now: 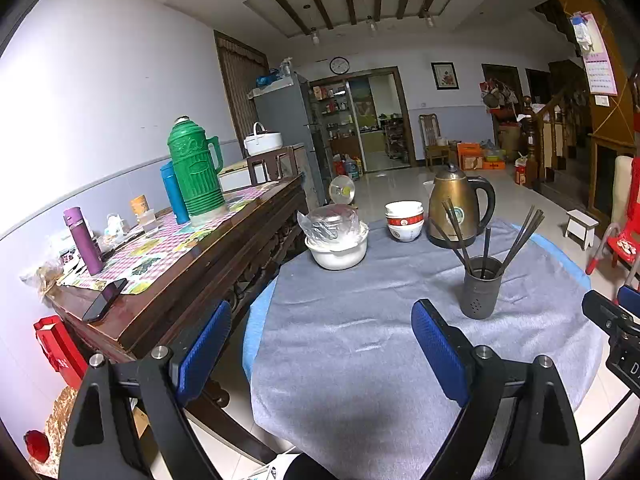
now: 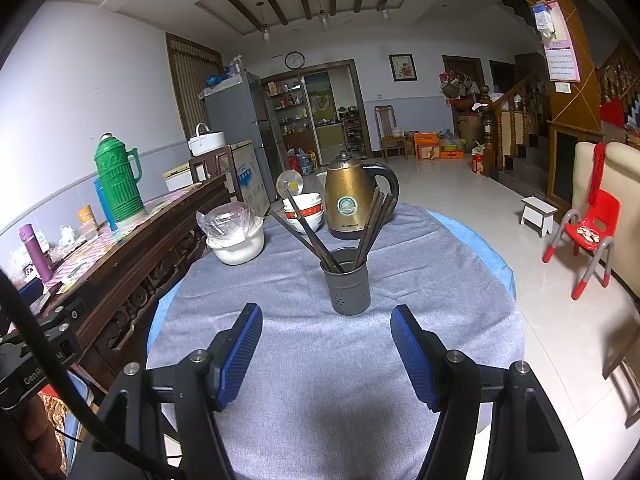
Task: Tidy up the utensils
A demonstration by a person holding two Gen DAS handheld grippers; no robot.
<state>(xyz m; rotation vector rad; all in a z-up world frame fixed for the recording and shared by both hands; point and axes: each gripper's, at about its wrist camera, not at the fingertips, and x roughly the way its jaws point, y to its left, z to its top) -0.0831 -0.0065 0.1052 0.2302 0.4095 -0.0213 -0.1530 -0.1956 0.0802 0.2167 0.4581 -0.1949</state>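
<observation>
A dark grey utensil holder stands upright on the grey cloth of the round table, with several dark chopsticks leaning out of it. It also shows in the left wrist view, chopsticks fanned out. My right gripper is open and empty, just short of the holder. My left gripper is open and empty, over the table's left side, with the holder ahead to its right. Part of the right gripper's body shows at the right edge of the left wrist view.
Behind the holder stand a bronze kettle, stacked red-and-white bowls and a white pot with a plastic-wrapped lid. A wooden sideboard on the left carries a green thermos, bottles and a phone. A red child's chair stands to the right.
</observation>
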